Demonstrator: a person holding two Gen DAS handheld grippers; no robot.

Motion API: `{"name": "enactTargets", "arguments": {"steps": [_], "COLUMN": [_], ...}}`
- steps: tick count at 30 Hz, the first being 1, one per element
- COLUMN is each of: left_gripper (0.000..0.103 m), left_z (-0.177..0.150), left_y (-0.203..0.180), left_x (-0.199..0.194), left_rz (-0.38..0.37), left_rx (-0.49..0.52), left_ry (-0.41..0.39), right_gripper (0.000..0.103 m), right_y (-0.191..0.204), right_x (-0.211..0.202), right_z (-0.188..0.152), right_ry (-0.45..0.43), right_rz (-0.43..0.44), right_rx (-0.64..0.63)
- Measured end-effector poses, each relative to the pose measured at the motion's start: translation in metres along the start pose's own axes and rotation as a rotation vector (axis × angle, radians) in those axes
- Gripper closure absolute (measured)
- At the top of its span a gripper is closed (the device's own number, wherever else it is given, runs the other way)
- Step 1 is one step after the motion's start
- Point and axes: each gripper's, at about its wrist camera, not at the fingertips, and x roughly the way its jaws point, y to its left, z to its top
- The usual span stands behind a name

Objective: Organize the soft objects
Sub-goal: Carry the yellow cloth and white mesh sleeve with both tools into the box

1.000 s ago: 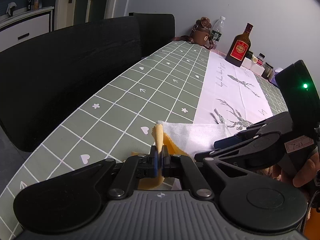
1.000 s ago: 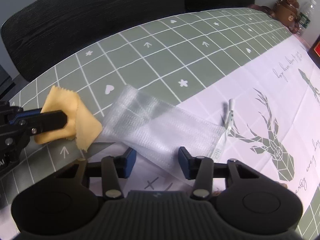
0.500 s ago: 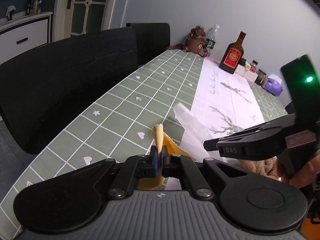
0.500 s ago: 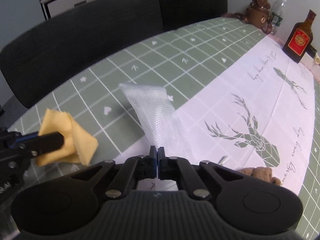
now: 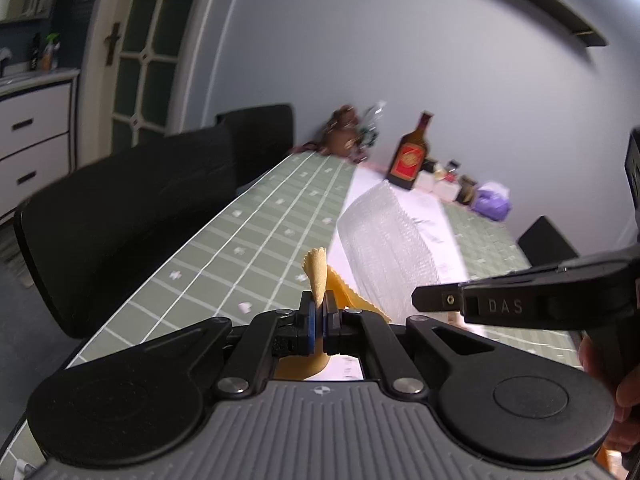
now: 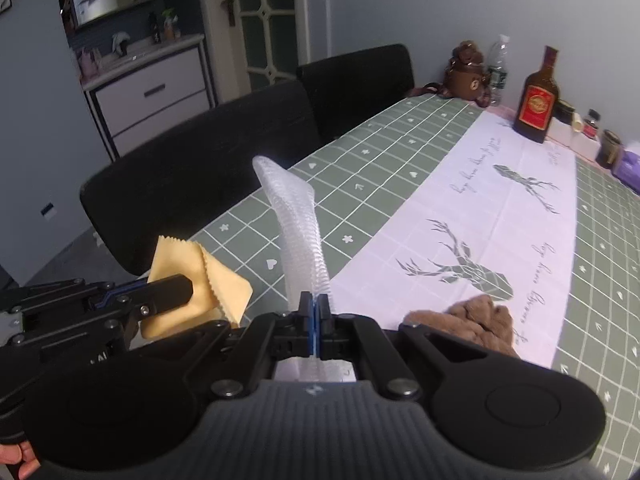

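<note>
My left gripper (image 5: 319, 322) is shut on a yellow cloth (image 5: 317, 276) with zigzag edges, held above the green checked tablecloth (image 5: 248, 240). From the right wrist view the same yellow cloth (image 6: 192, 264) hangs from the left gripper (image 6: 176, 292) at lower left. My right gripper (image 6: 316, 320) is shut on a white mesh bag (image 6: 296, 224), which stands up stiffly from the jaws, clear of the table. In the left wrist view the mesh bag (image 5: 384, 240) rises beside the right gripper (image 5: 420, 300).
A brown fuzzy cloth (image 6: 476, 316) lies on the white deer-print runner (image 6: 500, 208) near my right gripper. At the far end stand a brown bottle (image 6: 536, 100), a plush bear (image 6: 466, 72), a water bottle (image 6: 498, 68) and small jars. Black chairs (image 6: 224, 152) line the left edge.
My right gripper went from open over the mesh bag to shut on it and lifted it off the table. Both grippers rose, the left still holding the yellow cloth.
</note>
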Motion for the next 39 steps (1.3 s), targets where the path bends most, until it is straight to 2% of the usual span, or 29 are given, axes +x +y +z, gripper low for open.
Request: {"name": "enactTargets", "arguments": {"steps": [8,16,21,26,31,36,39], "left_gripper": [0.100,0.100,0.100,0.100,0.100,0.100,0.100], "left_z": [-0.002,-0.021,-0.035,-0.050,-0.068,-0.083,-0.090], "left_y": [-0.030,-0.071,-0.103,-0.149,-0.190,-0.221,-0.238], "left_x": [-0.040,-0.073,-0.089,-0.097,-0.088,-0.073,-0.064], "left_rz": [-0.100,-0.231,-0.373,-0.538,-0.643,-0.693,-0.676], "left_rx": [0.052,0.149,0.200,0.266,0.308,0.351,0.405], "left_ry": [-0.034,-0.016,0.008,0.042,0.110,0.172,0.164], "right_gripper": [0.103,0.103,0.103,0.103,0.103,0.103,0.103], "right_y": [-0.004,-0.012,-0.028,-0.049,-0.074,-0.101,-0.116], "right_x": [-0.087,-0.175,-0.223,-0.255,-0.274,-0.282,-0.278], "right_z": [-0.037,-0.090,-0.129,-0.164,-0.197,-0.223,-0.234], "right_ry": [-0.056,-0.132,-0.145,-0.117,-0.076,-0.038,-0.014], "right_rz": [-0.062,-0.231,-0.341,-0.434,-0.506,-0.549,-0.558], "right_rx": [0.056,0.042,0.078,0.143,0.207,0.280,0.317]}}
